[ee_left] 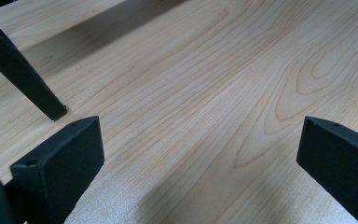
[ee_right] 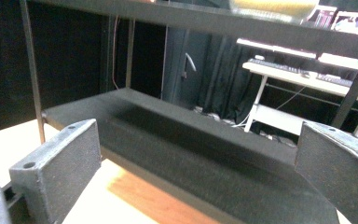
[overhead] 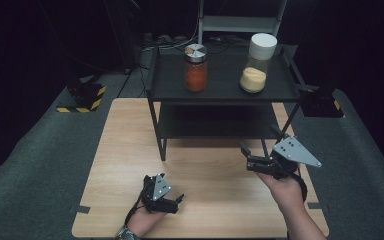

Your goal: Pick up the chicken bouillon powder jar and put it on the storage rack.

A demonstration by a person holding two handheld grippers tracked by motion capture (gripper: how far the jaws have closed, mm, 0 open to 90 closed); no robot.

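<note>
A black two-tier rack (overhead: 225, 95) stands at the back of the wooden table (overhead: 120, 150). Two jars stand on its top shelf: a red-filled jar (overhead: 195, 67) with a metal lid and a yellow-filled jar (overhead: 258, 62) with a white lid. My left gripper (overhead: 172, 197) is low near the table's front edge, open, with bare wood between its jaws (ee_left: 200, 140). My right gripper (overhead: 261, 142) is raised at the rack's front right, open. It faces the empty lower shelf (ee_right: 191, 140). The yellow jar's base (ee_right: 272, 7) shows at the top of the right gripper view.
A rack leg (ee_left: 23, 74) stands on the table to the left of my left gripper's jaws. Grey carpet surrounds the table. A hazard-striped base (overhead: 82, 97) sits on the floor at the far left. White desks (ee_right: 307, 74) lie behind the rack.
</note>
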